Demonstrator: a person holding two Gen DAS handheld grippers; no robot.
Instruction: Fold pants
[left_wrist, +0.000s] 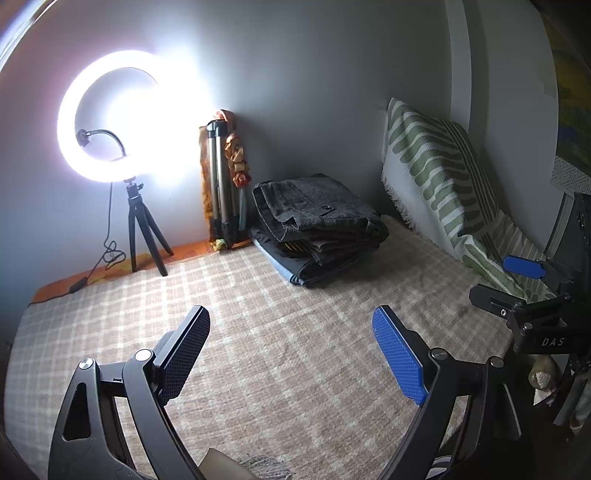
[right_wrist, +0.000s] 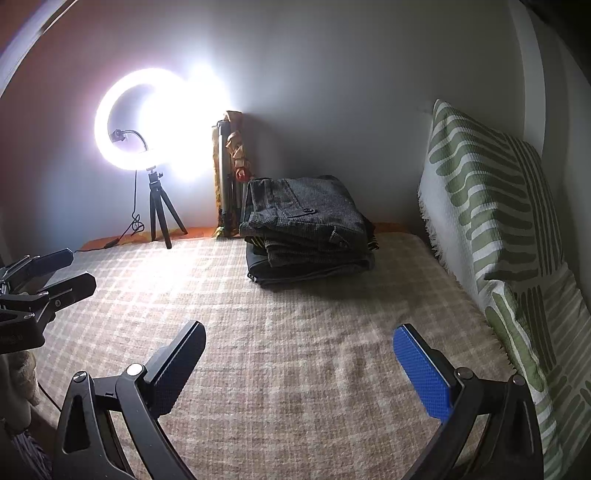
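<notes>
- Two grippers, both hovering above the checked blanket, nothing between the fingers of either.
- Left gripper: jaws spread wide — black pad on the left, blue pad on the right, bare blanket showing in the gap. It also shows at the left edge of the right wrist view, black fingers apart.
- Right gripper: jaws equally wide, black pad left, blue pad right, only blanket between them. One of its blue fingertips pokes into the left wrist view at the right edge.
- Blanket is beige-and-cream plaid, lightly rumpled, covering the bed in front of both tools.
- Pants: a stack of folded dark pairs at the far end of the bed, near the wall, well apart from both grippers. Top pair is dark grey with a buttoned back pocket facing up; a bluish pair lies at the bottom of the stack.
- Right of the stack, a green-and-white patterned cushion leans upright against the wall, its lower part running along the bed's right edge.
- Left of the stack, a folded tripod stands in the corner with orange patterned cloth draped around it.
- Further left — a lit ring light on a small black tripod, very bright, its cable trailing down onto the bed edge.
</notes>
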